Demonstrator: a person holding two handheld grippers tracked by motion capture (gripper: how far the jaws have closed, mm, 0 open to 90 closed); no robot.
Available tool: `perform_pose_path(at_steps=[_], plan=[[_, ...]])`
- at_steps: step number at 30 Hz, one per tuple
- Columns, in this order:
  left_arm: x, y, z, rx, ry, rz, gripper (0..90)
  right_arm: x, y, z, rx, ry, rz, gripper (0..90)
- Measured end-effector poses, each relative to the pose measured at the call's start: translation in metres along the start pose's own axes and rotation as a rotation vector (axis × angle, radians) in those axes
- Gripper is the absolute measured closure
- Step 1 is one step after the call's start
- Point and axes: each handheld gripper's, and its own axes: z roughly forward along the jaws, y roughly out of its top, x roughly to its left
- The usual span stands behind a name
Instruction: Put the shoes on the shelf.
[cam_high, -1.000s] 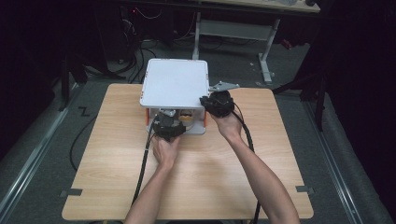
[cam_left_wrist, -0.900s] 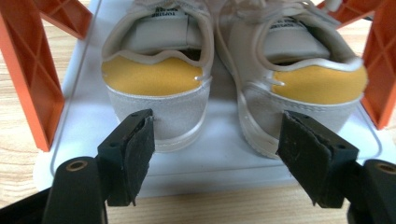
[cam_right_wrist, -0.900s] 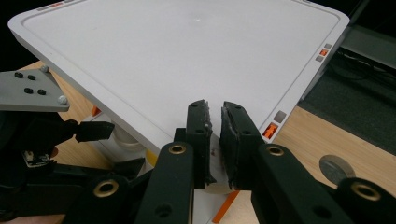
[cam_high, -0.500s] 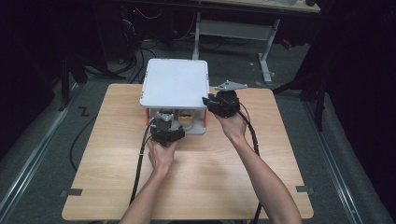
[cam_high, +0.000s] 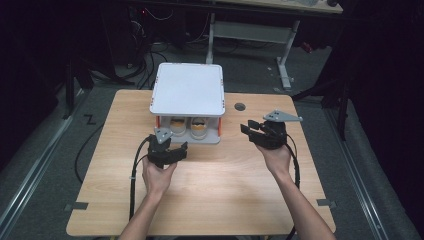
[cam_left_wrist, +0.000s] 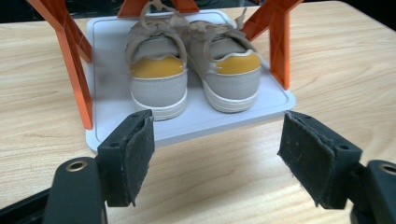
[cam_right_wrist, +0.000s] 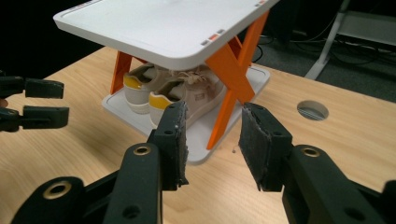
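Nearest, two bare forearms are entering from the bench's near edge, cut off at the frame. The left gripper (cam_high: 167, 152) is hovering just in front of the rack, its jaws standing wide apart with nothing between them; their black pads (cam_left_wrist: 140, 156) are looking rough and frayed at the edges. The right gripper (cam_high: 262, 132) is hanging to the rack's right, well clear of it; its jaws have just been opening and are standing apart, empty, the felt-like pads (cam_right_wrist: 254, 144) showing ragged fibres. A grey three-cornered plate is riding on top of each tool.

On the pale wood-grain bench (cam_high: 225, 190) a small two-tier rack (cam_high: 187, 95) is standing: smooth white plastic trays with rounded corners, joined by orange X-shaped struts (cam_right_wrist: 229, 79). A pair of beige suede-like shoes (cam_left_wrist: 194, 70) with mustard heel tabs and white soles is sitting on the lower tray, heels facing the person. From above, the top tray is hiding all but the heels; the toes are lying out of sight under it.

Beyond, a round cable hole (cam_high: 240, 106) is piercing the bench, and the dark floor with cables is hard to make out.
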Motion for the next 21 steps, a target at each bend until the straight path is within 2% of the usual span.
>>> perform_pose_path(at_steps=[8,12,16,21], plan=[[0.001,-0.002,-0.015,0.006,-0.066,-0.012,27.0,-0.011,-0.027,-0.028,-0.020,0.003,0.045,58.1],[0.007,-0.009,-0.023,-0.013,-0.104,-0.030,27.3,-0.016,-0.040,-0.040,-0.035,-0.001,0.061,56.2],[0.015,-0.016,-0.031,-0.026,-0.112,-0.051,27.1,-0.020,-0.052,-0.050,-0.042,0.000,0.078,55.8],[0.022,-0.024,-0.036,-0.025,-0.089,-0.047,26.7,-0.025,-0.066,-0.058,-0.042,-0.005,0.100,54.8]])
